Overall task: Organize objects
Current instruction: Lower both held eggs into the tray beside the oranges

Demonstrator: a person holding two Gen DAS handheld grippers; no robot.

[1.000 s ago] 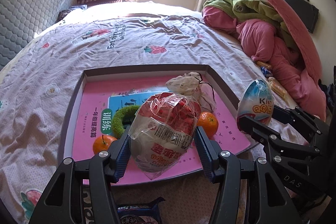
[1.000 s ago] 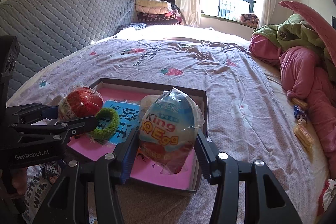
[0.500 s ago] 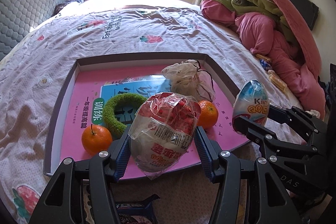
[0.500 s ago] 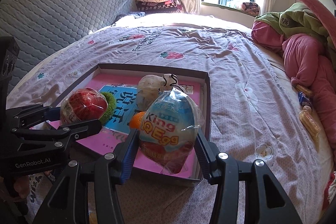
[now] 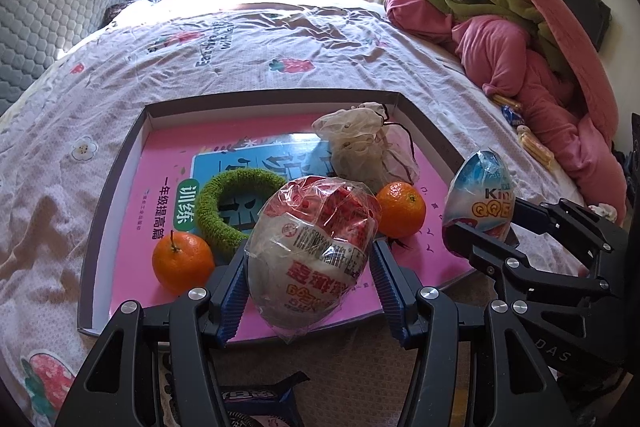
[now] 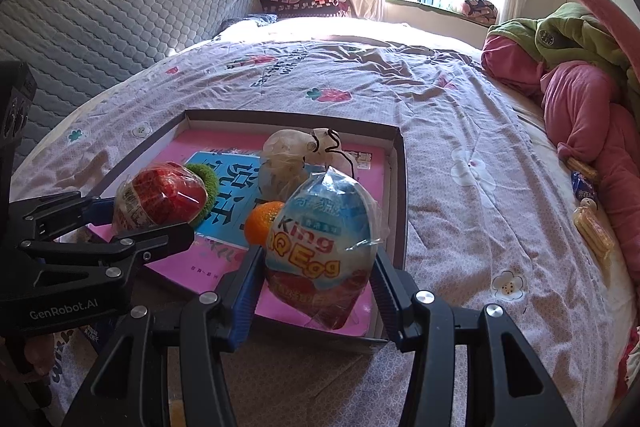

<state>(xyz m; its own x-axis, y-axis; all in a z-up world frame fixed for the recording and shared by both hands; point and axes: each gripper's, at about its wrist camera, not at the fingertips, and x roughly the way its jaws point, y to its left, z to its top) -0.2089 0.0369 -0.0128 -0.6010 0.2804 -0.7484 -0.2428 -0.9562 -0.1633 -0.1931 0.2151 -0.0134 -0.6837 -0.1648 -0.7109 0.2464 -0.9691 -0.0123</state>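
Observation:
My left gripper (image 5: 310, 267) is shut on a red-and-white egg in clear wrap (image 5: 314, 251), held above the near edge of a shallow box (image 5: 120, 163) lined with a pink book. My right gripper (image 6: 316, 275) is shut on a blue King QQ Egg (image 6: 320, 239), held over the box's near right corner (image 6: 400, 187). In the box lie two oranges (image 5: 182, 261) (image 5: 400, 209), a green ring (image 5: 230, 203) and a mesh pouch (image 5: 360, 143). Each gripper shows in the other's view: the right gripper (image 5: 480, 227), the left gripper (image 6: 156, 215).
The box sits on a bed with a flowered lilac sheet (image 5: 240, 39). A heap of pink and green bedding (image 5: 520, 39) lies at the right, with snack packets (image 6: 588, 203) beside it. A blue cookie packet (image 5: 256, 397) lies under my left gripper. A grey padded headboard (image 6: 100, 23) stands left.
Both grippers have risen and tipped downward over the box with their eggs still held. More of the box floor and both oranges show now.

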